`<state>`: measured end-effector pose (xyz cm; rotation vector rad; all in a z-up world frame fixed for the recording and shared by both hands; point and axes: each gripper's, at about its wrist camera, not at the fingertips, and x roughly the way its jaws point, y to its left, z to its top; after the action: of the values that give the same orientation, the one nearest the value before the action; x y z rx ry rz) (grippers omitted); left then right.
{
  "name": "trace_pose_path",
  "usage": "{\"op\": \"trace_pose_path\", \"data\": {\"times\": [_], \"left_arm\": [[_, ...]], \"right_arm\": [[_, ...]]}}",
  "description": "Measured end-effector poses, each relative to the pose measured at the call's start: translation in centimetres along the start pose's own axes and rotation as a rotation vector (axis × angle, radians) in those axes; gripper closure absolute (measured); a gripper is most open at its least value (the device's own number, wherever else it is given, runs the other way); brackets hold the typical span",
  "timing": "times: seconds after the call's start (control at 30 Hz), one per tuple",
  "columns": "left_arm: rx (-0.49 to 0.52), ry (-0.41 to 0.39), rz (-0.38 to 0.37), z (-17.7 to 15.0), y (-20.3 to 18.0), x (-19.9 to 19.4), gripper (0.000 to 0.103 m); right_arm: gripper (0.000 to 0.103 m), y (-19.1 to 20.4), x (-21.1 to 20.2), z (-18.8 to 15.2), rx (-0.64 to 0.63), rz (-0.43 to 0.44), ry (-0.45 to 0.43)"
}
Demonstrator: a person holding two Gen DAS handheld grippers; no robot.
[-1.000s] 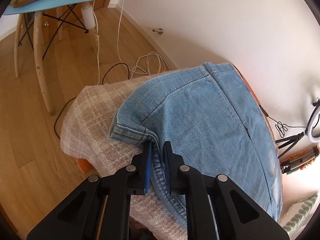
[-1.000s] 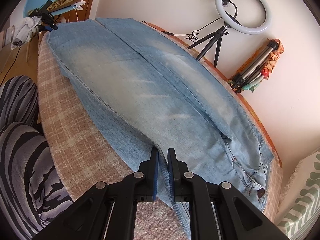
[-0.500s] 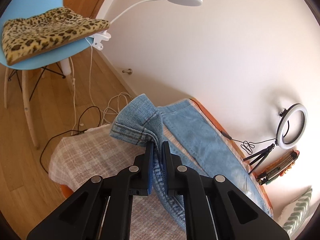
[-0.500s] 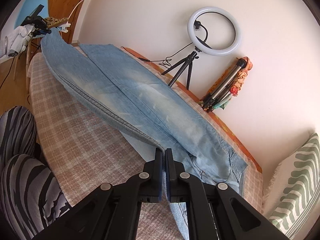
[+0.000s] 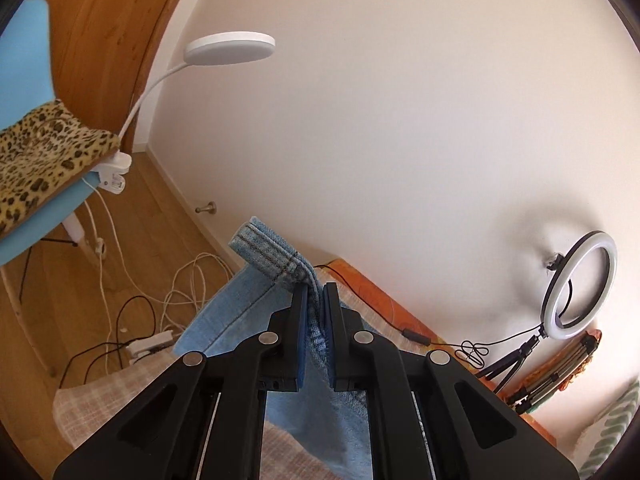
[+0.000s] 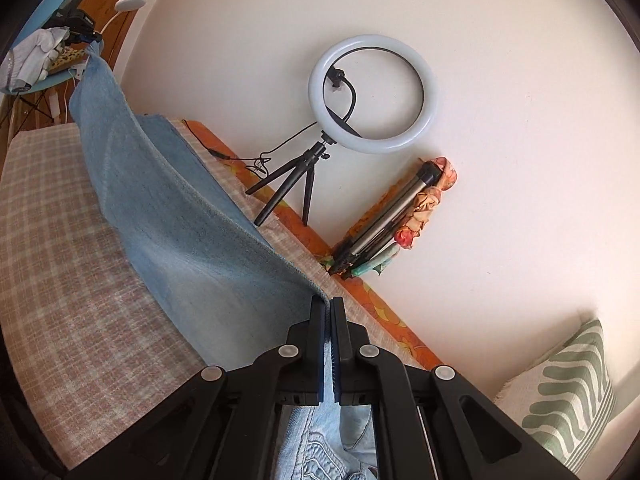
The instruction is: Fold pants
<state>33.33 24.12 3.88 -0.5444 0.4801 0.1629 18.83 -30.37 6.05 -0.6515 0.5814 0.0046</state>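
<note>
The light blue jeans (image 6: 192, 224) hang lifted off the checked blanket (image 6: 60, 240), stretched between my two grippers. My left gripper (image 5: 315, 294) is shut on the hem end of a leg (image 5: 272, 256), held high, with denim hanging below it. It also shows far left in the right wrist view (image 6: 86, 36). My right gripper (image 6: 328, 308) is shut on the jeans' edge near the waist; paler denim with stitching (image 6: 320, 452) hangs under it.
A ring light on a tripod (image 6: 370, 92) and folded tripods (image 6: 384, 224) stand against the wall. A striped cushion (image 6: 560, 392) lies at right. A blue chair with a leopard cushion (image 5: 36, 160), a clip lamp (image 5: 228, 48) and floor cables (image 5: 160, 312) are left.
Both grippers have risen and tilted up, lifting the jeans off the blanket; the near leg edge has swung up towards the wall side.
</note>
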Motion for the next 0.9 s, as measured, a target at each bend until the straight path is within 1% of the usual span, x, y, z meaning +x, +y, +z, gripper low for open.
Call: {"op": "trace_pose_path", "data": {"times": [0.1,0.27,0.37,0.5,0.67,0.73,0.8,0.87,0.9], "left_arm": [[0.055,0.002,0.039,0.5,-2.6,3.3,0.097],[0.105,0.05,0.091,0.0,-5.5,9.7,0.097],[0.129,0.09,0.126,-0.7,-6.2,13.6,0.097],[0.186,0.13,0.161,-2.0,-7.1,18.0,0.097],[0.218,0.174,0.2,-3.7,-7.3,22.3,0.097],[0.242,0.219,0.199,-4.2,-7.7,23.9,0.097],[0.259,0.249,0.203,-4.3,-8.0,25.0,0.089],[0.269,0.257,0.181,-4.0,-7.9,24.9,0.085],[0.273,0.255,0.182,-3.6,-7.9,24.7,0.079]], "right_arm": [[0.103,-1.0,4.1,1.0,-0.017,-0.014,0.03],[0.103,-1.8,11.6,1.5,-0.032,-0.016,0.103],[0.103,-1.4,16.4,1.3,-0.059,-0.018,0.153],[0.103,-0.8,22.2,0.8,-0.074,-0.011,0.214],[0.103,0.0,27.4,-0.6,-0.088,0.004,0.276],[0.103,0.3,28.9,-1.2,-0.09,0.011,0.3],[0.103,0.9,29.9,-1.7,-0.096,0.024,0.324],[0.103,1.3,30.7,-2.1,-0.103,0.032,0.343],[0.103,1.4,30.9,-2.2,-0.102,0.032,0.35]]}}
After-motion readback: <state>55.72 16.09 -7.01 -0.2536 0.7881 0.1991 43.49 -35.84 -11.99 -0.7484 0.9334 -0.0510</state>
